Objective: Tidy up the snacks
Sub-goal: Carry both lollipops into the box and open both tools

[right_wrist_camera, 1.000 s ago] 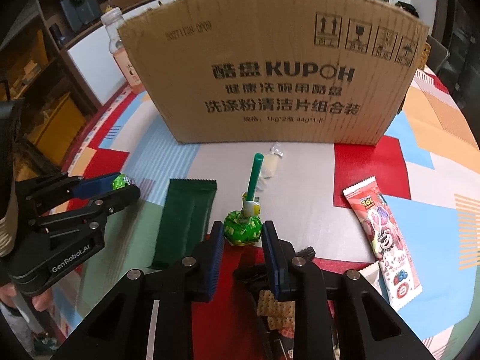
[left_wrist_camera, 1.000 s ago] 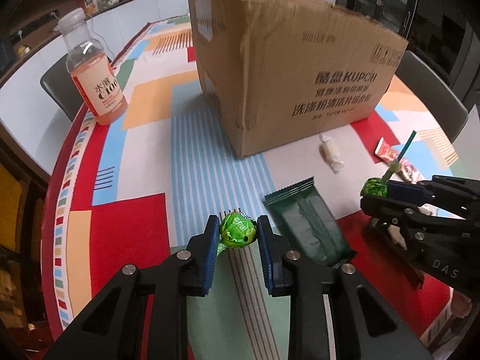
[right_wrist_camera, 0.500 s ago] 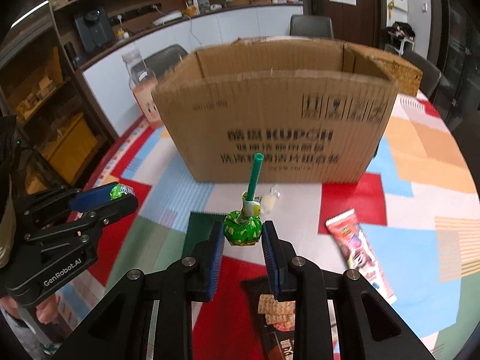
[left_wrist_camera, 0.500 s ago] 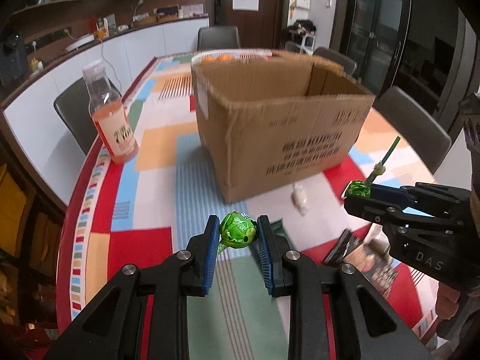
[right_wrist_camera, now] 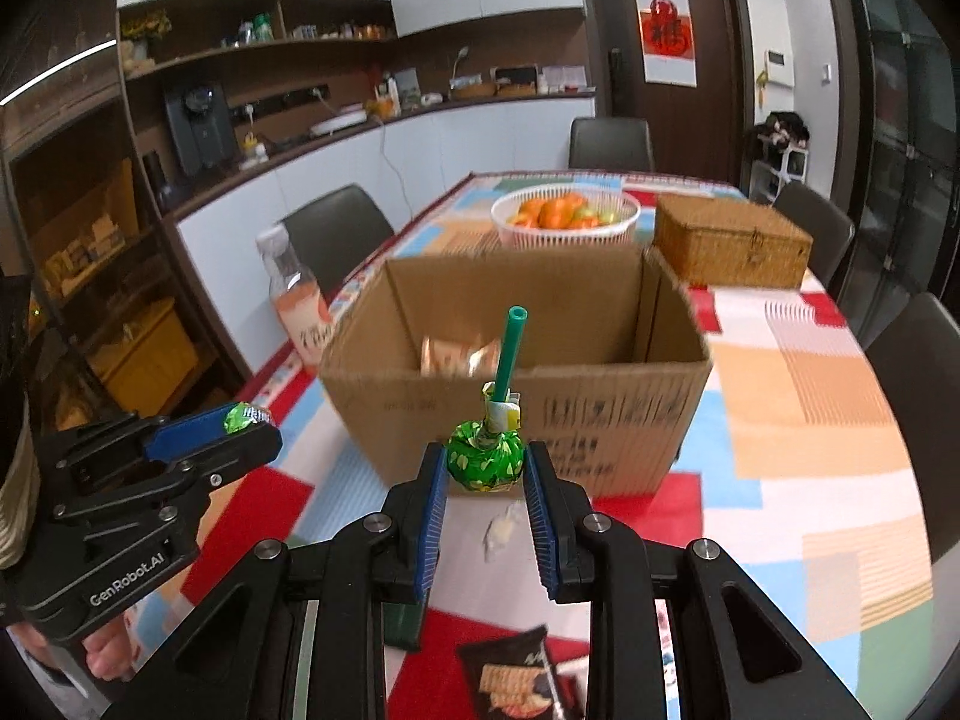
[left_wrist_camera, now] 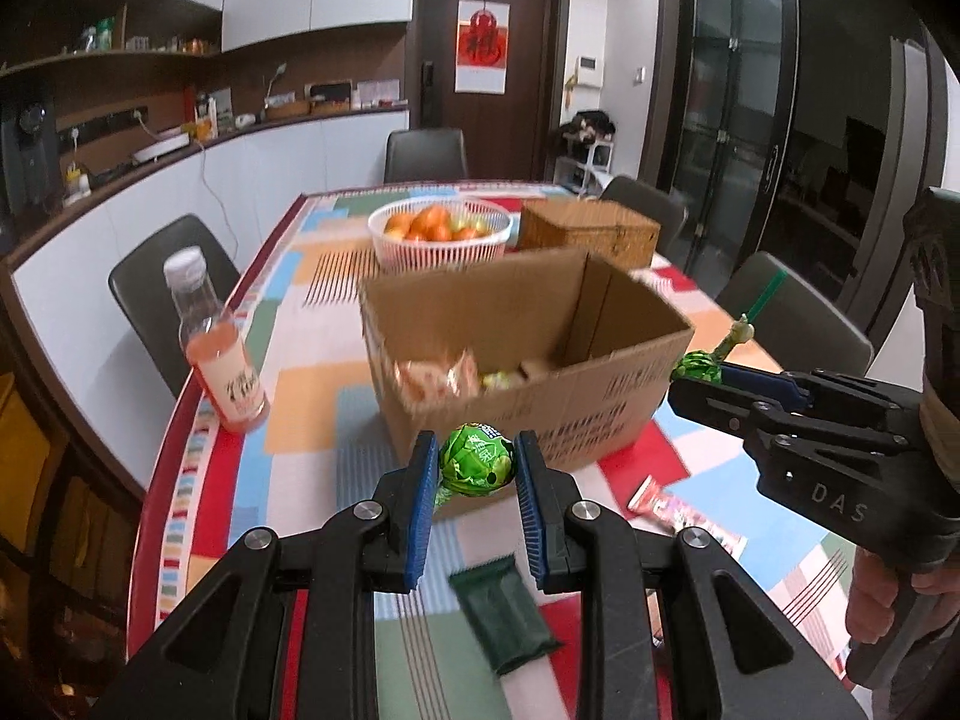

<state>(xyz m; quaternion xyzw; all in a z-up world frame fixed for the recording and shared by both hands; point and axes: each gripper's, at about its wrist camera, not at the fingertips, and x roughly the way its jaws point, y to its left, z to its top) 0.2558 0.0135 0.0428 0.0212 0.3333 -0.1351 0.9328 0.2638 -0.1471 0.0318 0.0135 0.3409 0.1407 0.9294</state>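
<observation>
My left gripper (left_wrist_camera: 475, 468) is shut on a green-wrapped lollipop (left_wrist_camera: 477, 463), held high above the table in front of the open cardboard box (left_wrist_camera: 540, 414). My right gripper (right_wrist_camera: 485, 468) is shut on a second green lollipop (right_wrist_camera: 485, 461) with a green stick pointing up, also raised before the box (right_wrist_camera: 600, 420). The box holds orange snack packets (left_wrist_camera: 438, 375). Each gripper shows in the other's view: the right one (left_wrist_camera: 699, 369) at the right, the left one (right_wrist_camera: 249, 420) at the left.
On the colourful tablecloth lie a dark green packet (left_wrist_camera: 504, 618), a red candy wrapper (left_wrist_camera: 678, 513), a small white candy (right_wrist_camera: 501, 531) and a cracker bag (right_wrist_camera: 519, 675). A pink drink bottle (left_wrist_camera: 213, 342) stands left. A fruit basket (left_wrist_camera: 441, 234) and wicker box (right_wrist_camera: 729, 249) stand behind the box.
Both grippers have risen well above the table with their lollipops, so the box's open top and its contents have come into view.
</observation>
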